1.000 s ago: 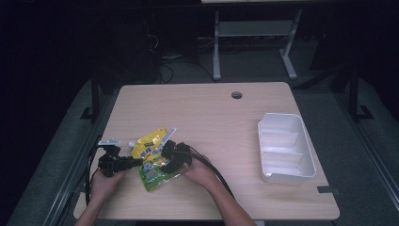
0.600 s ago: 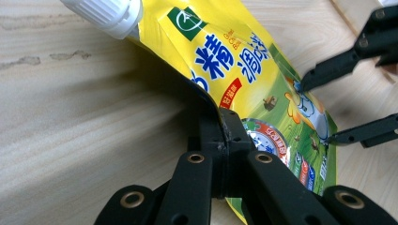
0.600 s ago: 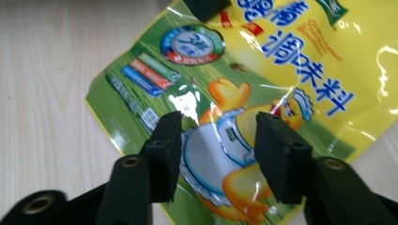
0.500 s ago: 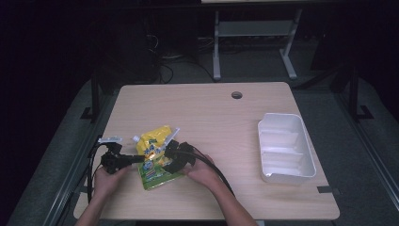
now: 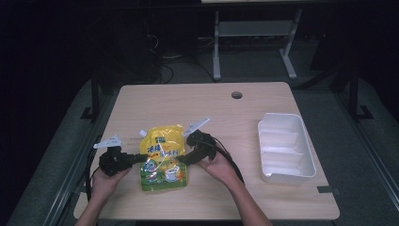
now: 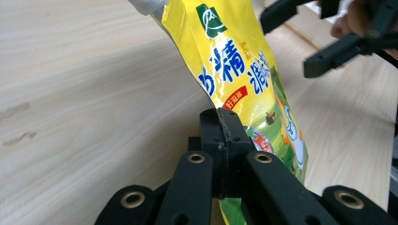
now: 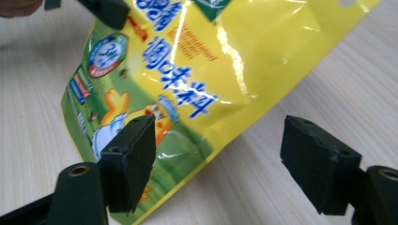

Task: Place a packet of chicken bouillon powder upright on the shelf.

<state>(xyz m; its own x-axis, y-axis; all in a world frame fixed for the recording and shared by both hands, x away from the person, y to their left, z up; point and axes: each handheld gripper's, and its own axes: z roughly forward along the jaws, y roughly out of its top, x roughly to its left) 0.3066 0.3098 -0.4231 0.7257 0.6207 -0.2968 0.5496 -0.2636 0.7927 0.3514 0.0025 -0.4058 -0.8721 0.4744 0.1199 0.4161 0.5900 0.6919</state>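
Yellow pouch (image 5: pixel 163 157) at lower centre of the high view, green along its bottom, with blue lettering, a red label and a white spout. Black grippers, pale wood-grain table (image 5: pixel 244 141), white tray (image 5: pixel 286 147) at right.

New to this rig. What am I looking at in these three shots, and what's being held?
No robot here: a person holds a hand-held gripper in each hand. The high view looks down on a wooden table; the other two pictures come from cameras riding on each gripper, looking along its black jaws. On the table lie a yellow-green pouch and, to the right, a white tray. The left gripper is shut on the pouch's edge, lifting that side off the table. The right gripper is open, one jaw over the pouch's lower edge and the other over bare table, holding nothing.
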